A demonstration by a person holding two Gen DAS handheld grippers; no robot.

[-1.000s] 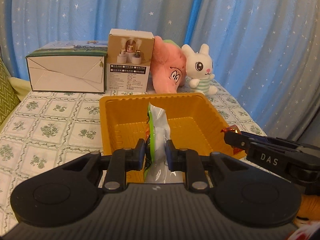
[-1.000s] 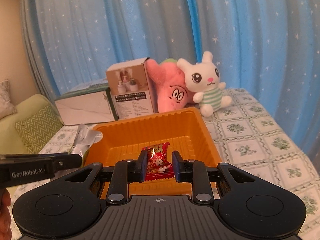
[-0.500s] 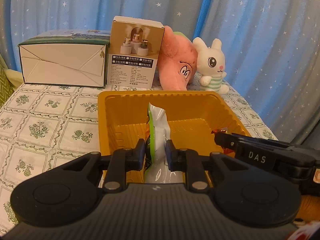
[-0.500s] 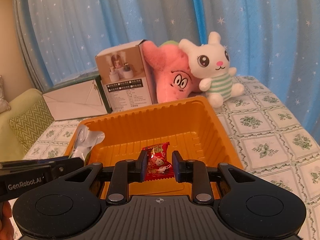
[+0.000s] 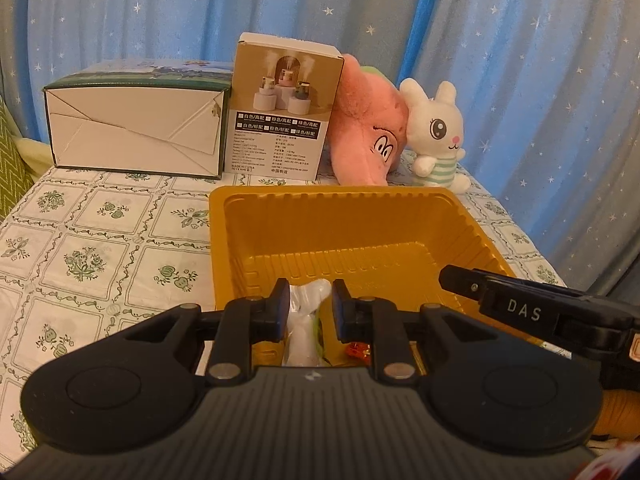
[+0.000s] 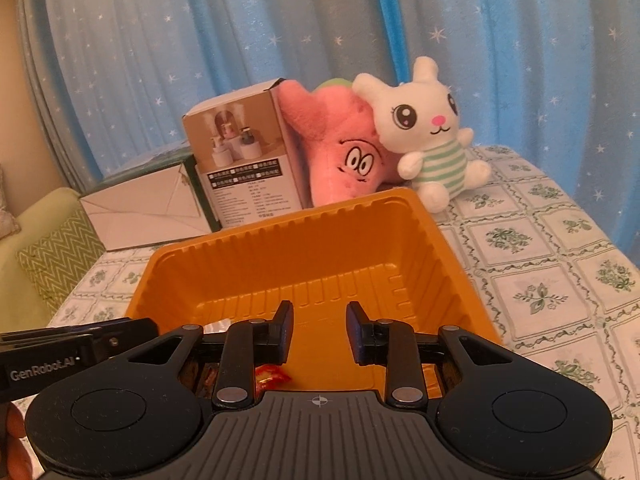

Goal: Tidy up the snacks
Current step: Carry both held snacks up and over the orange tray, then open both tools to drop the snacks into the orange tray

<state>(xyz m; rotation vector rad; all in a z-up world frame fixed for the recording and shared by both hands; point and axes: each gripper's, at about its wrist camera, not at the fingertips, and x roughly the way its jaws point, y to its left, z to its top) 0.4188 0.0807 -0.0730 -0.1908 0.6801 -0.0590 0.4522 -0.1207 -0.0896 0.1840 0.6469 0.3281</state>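
Over orange tray (image 6: 304,256), both tools angled downward

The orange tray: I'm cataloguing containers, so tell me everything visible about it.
The orange tray is a square, deep, glossy plastic tub with ribbed walls and a flat rim, upright on the floral tablecloth before the plush toys. A silver packet and a red candy lie at its near edge.
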